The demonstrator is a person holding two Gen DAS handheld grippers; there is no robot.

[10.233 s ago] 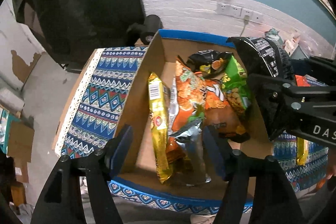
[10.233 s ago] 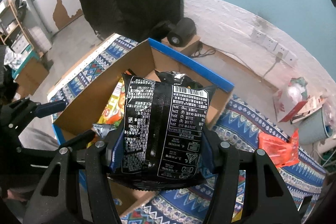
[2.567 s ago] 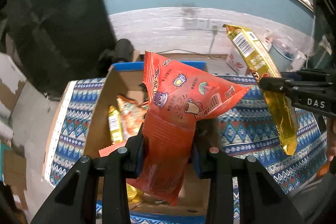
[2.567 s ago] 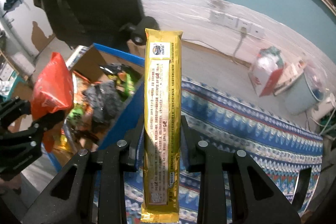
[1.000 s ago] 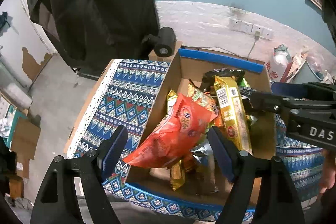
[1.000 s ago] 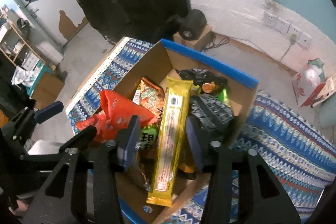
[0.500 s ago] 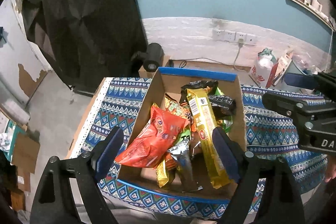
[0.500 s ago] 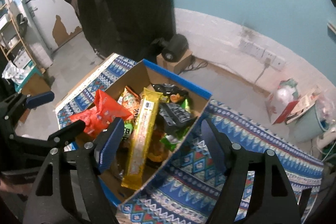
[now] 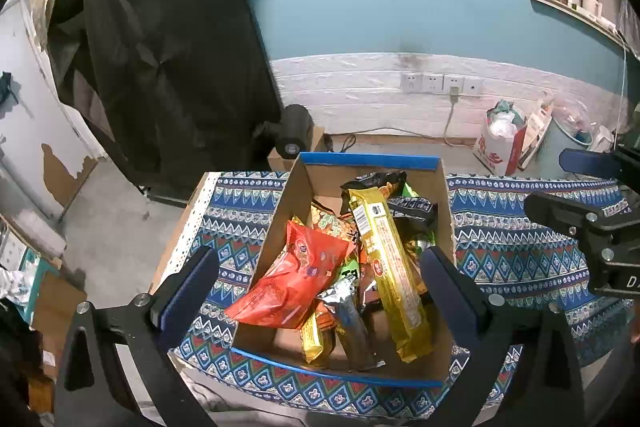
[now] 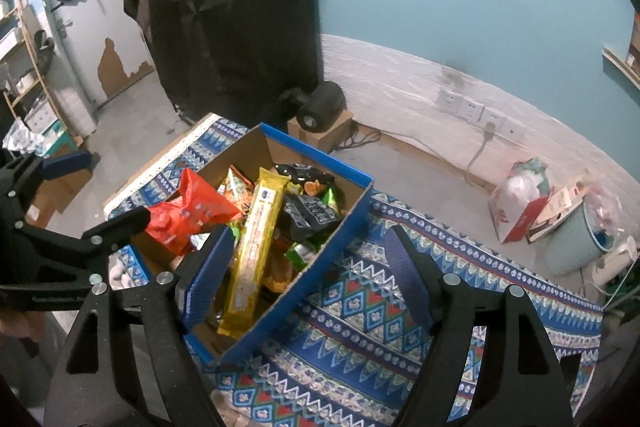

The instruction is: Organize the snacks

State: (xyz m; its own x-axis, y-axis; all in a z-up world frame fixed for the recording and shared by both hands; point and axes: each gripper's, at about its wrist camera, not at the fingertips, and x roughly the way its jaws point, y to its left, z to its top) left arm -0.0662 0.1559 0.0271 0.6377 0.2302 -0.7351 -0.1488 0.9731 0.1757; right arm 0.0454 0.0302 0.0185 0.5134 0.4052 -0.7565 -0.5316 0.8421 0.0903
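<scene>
Both my hand-held grippers, left [image 9: 320,285] still opening and right [image 10: 310,267] wide, hang empty over the snack box [image 9: 448,223].

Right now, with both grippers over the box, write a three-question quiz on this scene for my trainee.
1. True or false: the left gripper grips the red bag.
2. Which snack lies longest across the pile in the box? A) gold packet B) black bag C) silver wrapper
3. Fill in: the box stands on a patterned ____.

Key:
1. False; nothing is between its opening jaws, and the bag lies in the box.
2. A
3. cloth
</scene>
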